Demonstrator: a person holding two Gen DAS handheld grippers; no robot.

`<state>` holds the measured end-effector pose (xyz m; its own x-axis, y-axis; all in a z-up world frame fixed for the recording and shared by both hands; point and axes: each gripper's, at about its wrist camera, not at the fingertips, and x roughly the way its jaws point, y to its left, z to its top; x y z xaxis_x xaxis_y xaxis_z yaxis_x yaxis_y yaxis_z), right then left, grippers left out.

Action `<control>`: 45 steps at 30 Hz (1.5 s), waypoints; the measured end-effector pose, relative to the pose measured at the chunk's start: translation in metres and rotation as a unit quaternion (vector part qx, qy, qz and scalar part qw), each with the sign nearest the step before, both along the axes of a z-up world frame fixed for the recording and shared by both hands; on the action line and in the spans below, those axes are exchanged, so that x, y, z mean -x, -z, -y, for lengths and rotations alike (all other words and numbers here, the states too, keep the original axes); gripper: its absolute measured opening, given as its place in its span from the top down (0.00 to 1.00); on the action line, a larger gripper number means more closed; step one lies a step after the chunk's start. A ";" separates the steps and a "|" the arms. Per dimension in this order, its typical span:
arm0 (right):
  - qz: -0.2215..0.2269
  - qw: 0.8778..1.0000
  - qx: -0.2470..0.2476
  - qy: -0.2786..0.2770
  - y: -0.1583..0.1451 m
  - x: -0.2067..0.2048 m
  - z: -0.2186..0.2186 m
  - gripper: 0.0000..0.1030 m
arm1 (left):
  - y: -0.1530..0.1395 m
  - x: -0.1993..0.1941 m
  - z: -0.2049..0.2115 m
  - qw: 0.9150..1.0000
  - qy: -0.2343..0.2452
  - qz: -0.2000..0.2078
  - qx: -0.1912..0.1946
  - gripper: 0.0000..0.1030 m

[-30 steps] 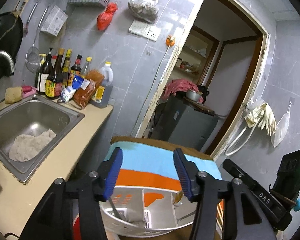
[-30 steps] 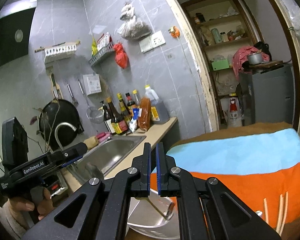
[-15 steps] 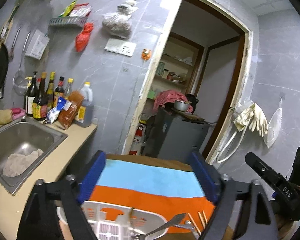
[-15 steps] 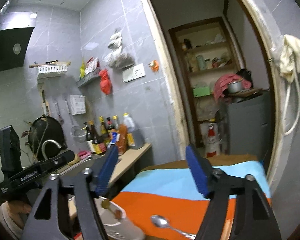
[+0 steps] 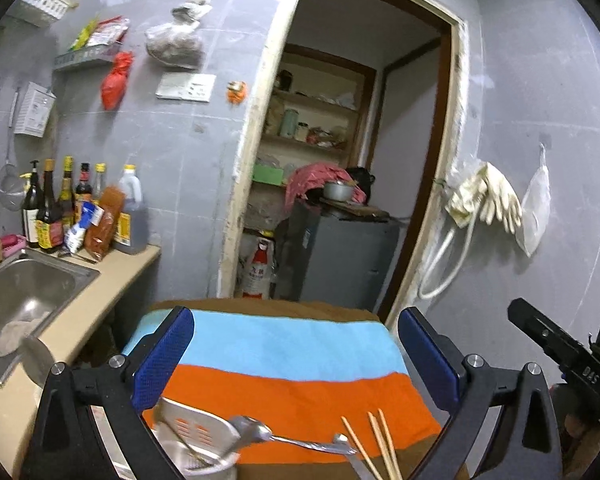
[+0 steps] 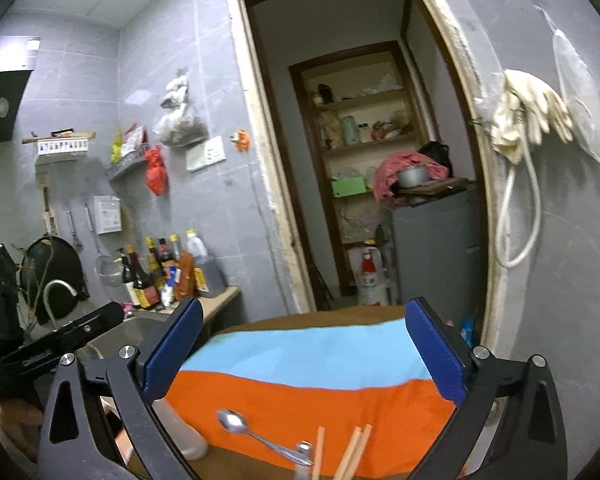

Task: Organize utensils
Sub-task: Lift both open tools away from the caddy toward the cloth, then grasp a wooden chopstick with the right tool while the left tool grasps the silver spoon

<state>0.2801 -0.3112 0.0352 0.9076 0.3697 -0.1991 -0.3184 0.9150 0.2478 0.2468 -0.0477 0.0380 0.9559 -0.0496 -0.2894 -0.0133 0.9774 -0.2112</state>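
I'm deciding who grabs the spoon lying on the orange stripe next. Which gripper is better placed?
Right, probably. The right gripper is open, and the spoon lies just below and between its fingers. The left gripper is open too, but hangs nearer the white utensil basket.

left wrist: low over striped cloth, faces doorway | right wrist: same, shares cloth

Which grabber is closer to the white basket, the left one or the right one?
Left. The left gripper hangs open right above the basket, which sits under its left finger. The right gripper, also open, is off to the basket's right, over the spoon.
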 end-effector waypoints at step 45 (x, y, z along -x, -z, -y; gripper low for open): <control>-0.307 0.946 -0.011 -0.104 0.225 -0.090 0.015 0.69 | 0.185 -0.118 0.052 0.919 -0.213 -0.313 0.108 0.44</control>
